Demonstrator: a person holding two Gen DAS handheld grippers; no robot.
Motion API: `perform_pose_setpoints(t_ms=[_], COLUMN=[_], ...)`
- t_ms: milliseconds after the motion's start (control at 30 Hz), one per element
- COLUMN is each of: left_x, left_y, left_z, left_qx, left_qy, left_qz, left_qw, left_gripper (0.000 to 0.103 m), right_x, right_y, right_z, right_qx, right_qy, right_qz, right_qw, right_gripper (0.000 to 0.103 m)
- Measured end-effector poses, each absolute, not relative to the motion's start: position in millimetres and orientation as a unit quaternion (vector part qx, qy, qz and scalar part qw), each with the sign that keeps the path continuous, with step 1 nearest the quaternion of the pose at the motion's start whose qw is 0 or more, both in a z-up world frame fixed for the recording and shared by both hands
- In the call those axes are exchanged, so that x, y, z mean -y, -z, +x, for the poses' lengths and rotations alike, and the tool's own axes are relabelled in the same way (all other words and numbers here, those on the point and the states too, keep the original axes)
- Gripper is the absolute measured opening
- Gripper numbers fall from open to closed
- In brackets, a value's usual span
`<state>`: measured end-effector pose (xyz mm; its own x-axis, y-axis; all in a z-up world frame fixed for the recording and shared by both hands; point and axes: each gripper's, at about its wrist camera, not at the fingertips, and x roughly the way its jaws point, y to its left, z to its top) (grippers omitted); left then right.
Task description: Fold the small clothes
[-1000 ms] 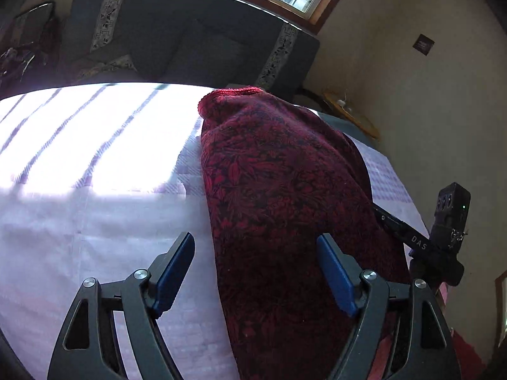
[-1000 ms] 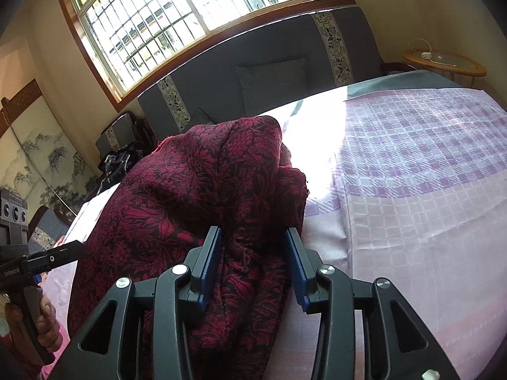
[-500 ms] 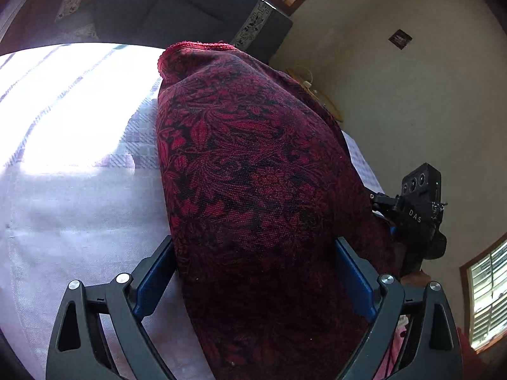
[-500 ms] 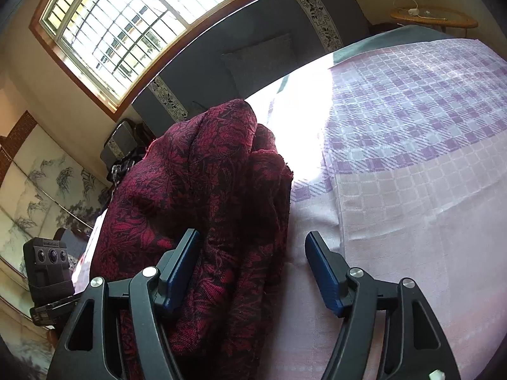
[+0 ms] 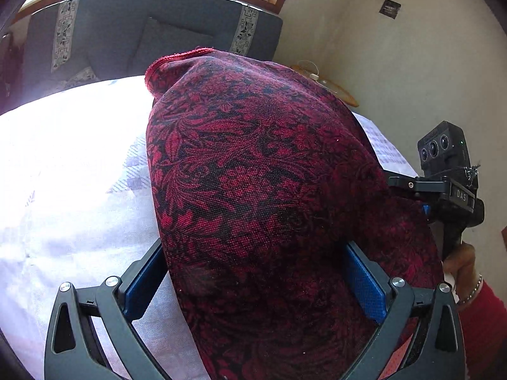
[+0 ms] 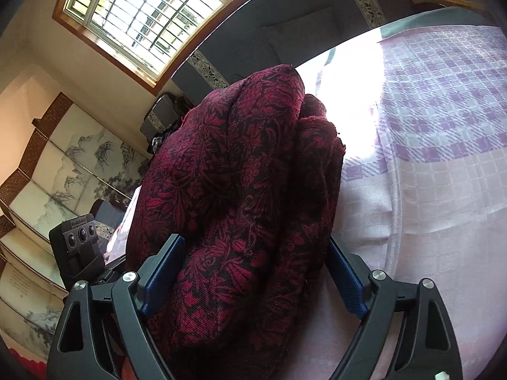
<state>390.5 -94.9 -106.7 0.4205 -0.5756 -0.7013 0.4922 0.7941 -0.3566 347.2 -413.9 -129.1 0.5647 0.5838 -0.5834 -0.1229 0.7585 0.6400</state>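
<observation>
A dark red garment with a black leaf pattern [image 5: 259, 183] lies bunched on a lilac checked cloth [image 5: 63, 221]. My left gripper [image 5: 253, 272] is open wide, its blue pads on either side of the garment's near end. In the right wrist view the same garment [image 6: 240, 171] is folded into thick layers. My right gripper [image 6: 253, 262] is also open wide, its jaws straddling the garment's near end. The fabric fills the gap between both pairs of fingers.
The checked cloth [image 6: 443, 145] spreads to the right. A dark grey sofa [image 5: 152, 34] stands behind under a window [image 6: 142, 15]. A round side table [image 5: 329, 85] is at the back right. A painted screen [image 6: 63, 164] stands at left.
My right gripper has opened from a grip on the garment's edge. Both grippers have moved forward so that the garment now sits deep between their open jaws.
</observation>
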Motion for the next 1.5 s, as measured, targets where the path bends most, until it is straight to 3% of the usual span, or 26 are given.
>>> perform_pose_setpoints(t_ms=[533, 733, 1000, 1033, 1133, 1233, 1333, 1500], left_x=[97, 97, 95, 95, 99, 100, 91, 82], left_y=[117, 118, 118, 119, 117, 110, 104, 90], left_z=[392, 391, 389, 389, 383, 377, 375, 351], left_qx=[-0.442, -0.441, -0.441, -0.441, -0.433, -0.423, -0.431, -0.427], left_qy=[0.31, 0.305, 0.304, 0.305, 0.308, 0.311, 0.308, 0.293], left_qz=[-0.059, -0.059, -0.064, -0.064, -0.044, -0.03, -0.045, -0.027], left_qw=[0.84, 0.842, 0.842, 0.841, 0.846, 0.85, 0.847, 0.855], left_gripper=[0.103, 0.103, 0.102, 0.1, 0.084, 0.068, 0.056, 0.05], right_x=[398, 398, 402, 402, 399, 397, 397, 386], right_y=[125, 126, 131, 131, 132, 130, 124, 112], right_z=[351, 351, 355, 354, 350, 346, 342, 325], right_qx=[-0.42, -0.427, -0.431, -0.432, -0.44, -0.437, -0.431, -0.417], right_qy=[-0.196, -0.197, -0.189, -0.186, -0.171, -0.163, -0.163, -0.164], right_qz=[0.25, 0.251, 0.275, 0.275, 0.271, 0.279, 0.302, 0.311], right_qw=[0.85, 0.846, 0.838, 0.839, 0.839, 0.84, 0.835, 0.838], right_gripper=[0.09, 0.081, 0.081, 0.078, 0.057, 0.046, 0.041, 0.038])
